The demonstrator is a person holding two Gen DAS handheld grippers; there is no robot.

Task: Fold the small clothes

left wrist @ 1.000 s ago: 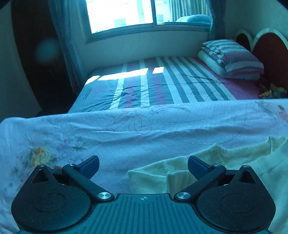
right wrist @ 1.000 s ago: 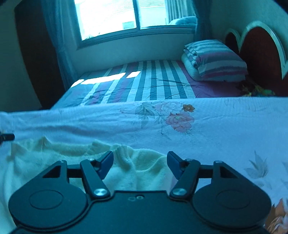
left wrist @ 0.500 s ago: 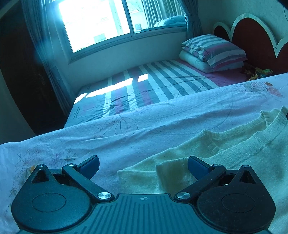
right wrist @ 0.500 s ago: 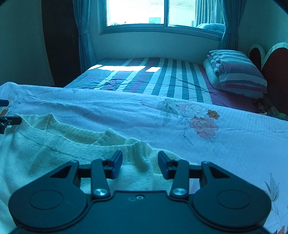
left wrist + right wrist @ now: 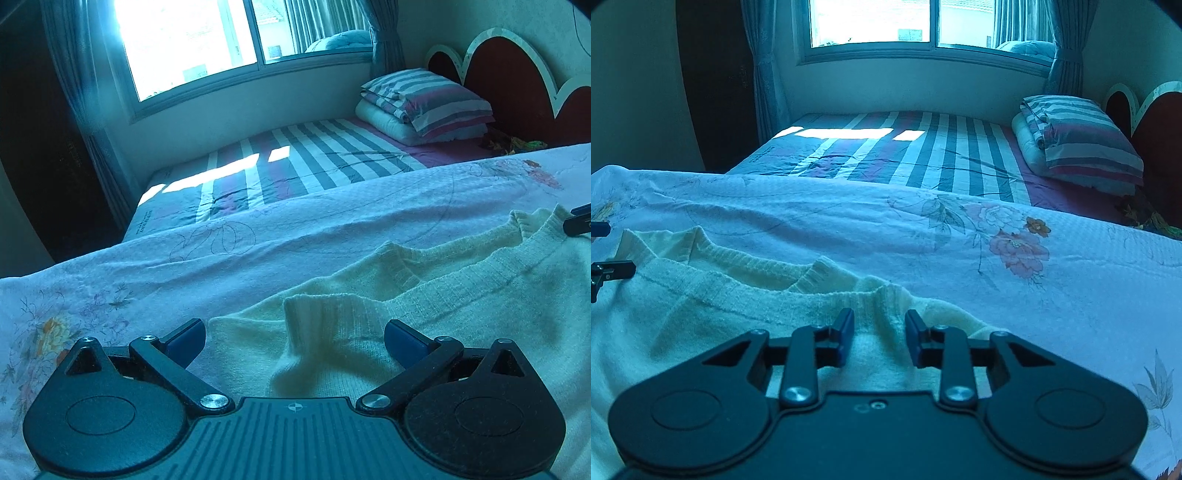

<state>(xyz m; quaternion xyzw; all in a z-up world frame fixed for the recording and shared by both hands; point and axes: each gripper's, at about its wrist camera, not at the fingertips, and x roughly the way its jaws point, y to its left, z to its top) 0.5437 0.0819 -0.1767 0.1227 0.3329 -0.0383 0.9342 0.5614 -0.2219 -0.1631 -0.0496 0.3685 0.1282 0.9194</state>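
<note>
right gripper (image 5: 879,338) jaws closing further around sweater (image 5: 738,306) shoulder.

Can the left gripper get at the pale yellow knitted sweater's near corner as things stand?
Probably yes: the left gripper stands wide open, with the pale yellow knitted sweater bunched between its fingers and nothing blocking.

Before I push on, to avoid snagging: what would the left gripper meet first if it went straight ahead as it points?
Most likely the raised fold of the cream sweater, bunched between the left gripper's wide-open fingers; the floral bedspread lies beyond.
</note>
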